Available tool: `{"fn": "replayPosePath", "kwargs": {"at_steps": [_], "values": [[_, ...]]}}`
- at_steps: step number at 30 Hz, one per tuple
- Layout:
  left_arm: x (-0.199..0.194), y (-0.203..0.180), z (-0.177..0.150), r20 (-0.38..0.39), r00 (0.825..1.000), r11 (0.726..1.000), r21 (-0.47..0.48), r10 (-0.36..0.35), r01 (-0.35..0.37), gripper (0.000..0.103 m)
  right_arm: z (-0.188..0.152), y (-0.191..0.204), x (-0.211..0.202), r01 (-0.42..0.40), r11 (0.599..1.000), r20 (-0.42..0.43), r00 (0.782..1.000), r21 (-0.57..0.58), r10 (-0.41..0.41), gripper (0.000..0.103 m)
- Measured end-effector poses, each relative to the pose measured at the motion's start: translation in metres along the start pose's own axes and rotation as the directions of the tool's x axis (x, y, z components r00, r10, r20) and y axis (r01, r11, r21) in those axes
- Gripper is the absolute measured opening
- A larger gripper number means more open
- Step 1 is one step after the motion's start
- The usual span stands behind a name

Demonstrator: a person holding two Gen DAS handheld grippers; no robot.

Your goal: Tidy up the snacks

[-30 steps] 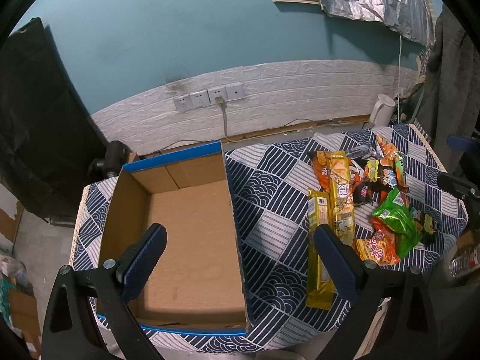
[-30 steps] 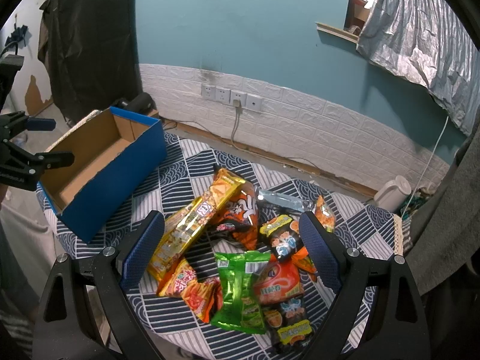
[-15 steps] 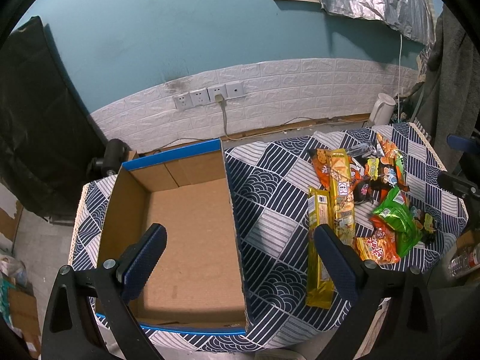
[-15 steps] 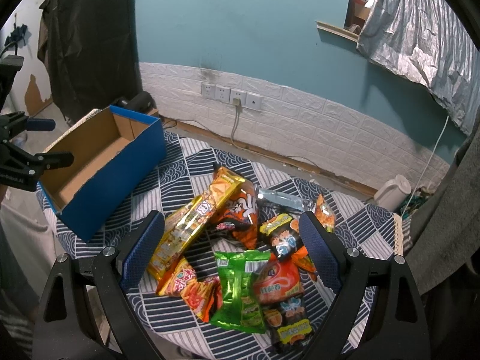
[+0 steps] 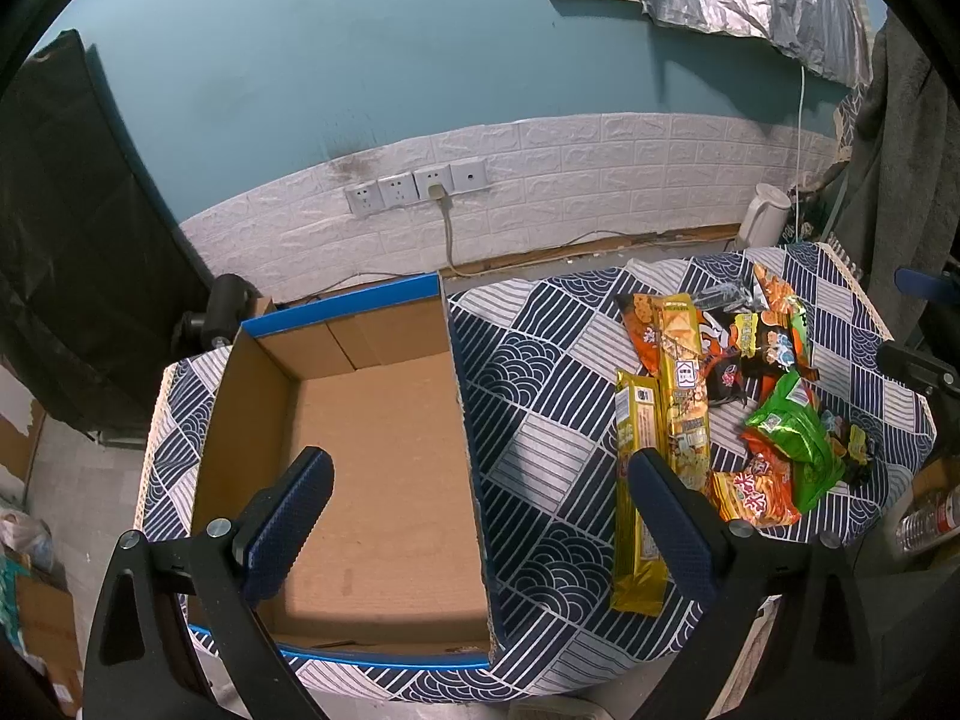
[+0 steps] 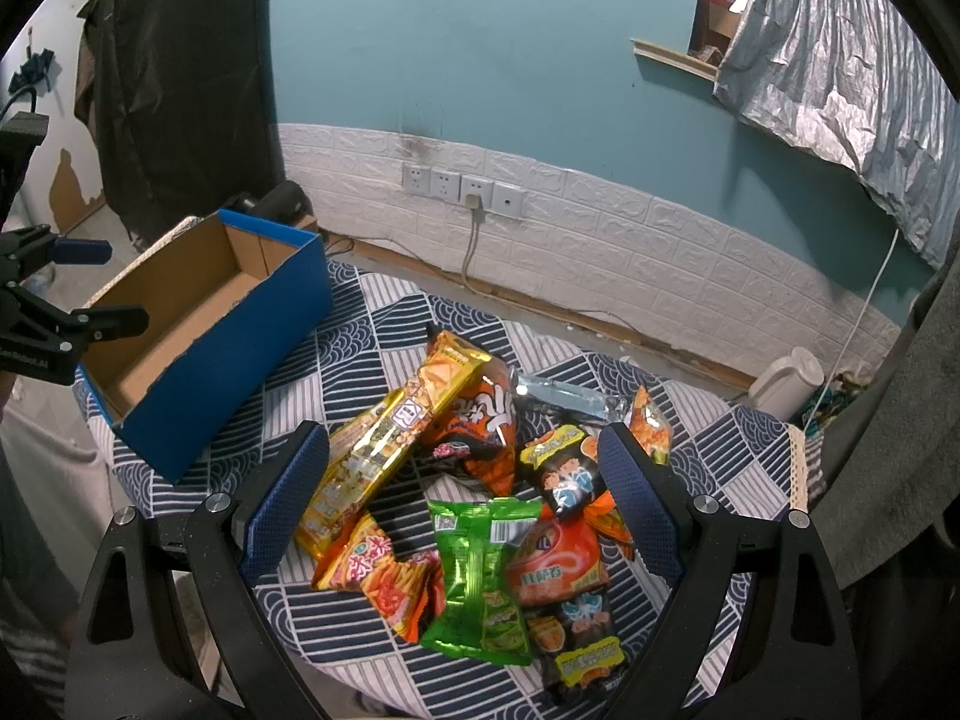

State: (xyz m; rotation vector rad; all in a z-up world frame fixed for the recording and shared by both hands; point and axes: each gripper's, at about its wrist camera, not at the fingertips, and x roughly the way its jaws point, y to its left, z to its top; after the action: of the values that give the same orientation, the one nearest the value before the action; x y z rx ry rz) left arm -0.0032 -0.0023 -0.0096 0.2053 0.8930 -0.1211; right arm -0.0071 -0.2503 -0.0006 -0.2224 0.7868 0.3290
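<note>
An empty cardboard box with blue outer walls [image 5: 372, 450] [image 6: 198, 324] lies on the left of the table. Several snack packets lie heaped on the right: two long yellow packets [image 5: 639, 480] [image 6: 384, 438], a green bag [image 5: 798, 444] [image 6: 480, 570], an orange bag [image 6: 480, 420] and a red-orange bag [image 6: 558, 558]. My left gripper [image 5: 480, 522] hangs open above the box's near right wall, holding nothing. My right gripper [image 6: 462, 510] is open above the heap, with nothing between its fingers.
A blue-and-white patterned cloth [image 5: 540, 408] covers the table. A white kettle [image 6: 786, 384] stands on the floor at the back right, below wall sockets [image 6: 462, 186]. A dark cloth [image 5: 66, 240] hangs at the left. The left gripper shows in the right wrist view [image 6: 72, 324].
</note>
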Motion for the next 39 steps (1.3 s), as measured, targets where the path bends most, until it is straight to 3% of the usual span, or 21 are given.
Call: {"fn": "replayPosePath", "kwargs": {"at_steps": [11, 16, 25, 34, 39], "values": [[0.014, -0.009, -0.007, -0.029, 1.000, 1.000, 0.020, 0.000, 0.000, 0.100, -0.003, -0.003, 0.007, 0.003, 1.000, -0.019, 1.000, 0.019, -0.002, 0.090], [0.039, -0.022, -0.010, -0.111, 0.993, 0.999, 0.018, -0.045, 0.047, 0.100, -0.011, -0.011, 0.023, -0.002, 0.998, -0.073, 0.997, 0.055, 0.006, 0.090], [0.076, -0.046, -0.017, -0.207, 0.974, 0.995, 0.027, -0.088, 0.096, 0.100, -0.049, -0.016, 0.073, 0.016, 0.997, -0.234, 0.972, 0.074, 0.002, 0.090], [0.102, -0.060, -0.020, -0.263, 0.958, 0.992, 0.021, -0.117, 0.126, 0.100, -0.075, -0.018, 0.101, 0.013, 0.998, -0.323, 0.946, 0.063, 0.008, 0.089], [0.112, -0.071, -0.022, -0.268, 0.958, 0.992, 0.050, -0.099, 0.117, 0.100, -0.082, -0.018, 0.113, 0.005, 0.998, -0.348, 0.937, 0.058, 0.016, 0.080]]}}
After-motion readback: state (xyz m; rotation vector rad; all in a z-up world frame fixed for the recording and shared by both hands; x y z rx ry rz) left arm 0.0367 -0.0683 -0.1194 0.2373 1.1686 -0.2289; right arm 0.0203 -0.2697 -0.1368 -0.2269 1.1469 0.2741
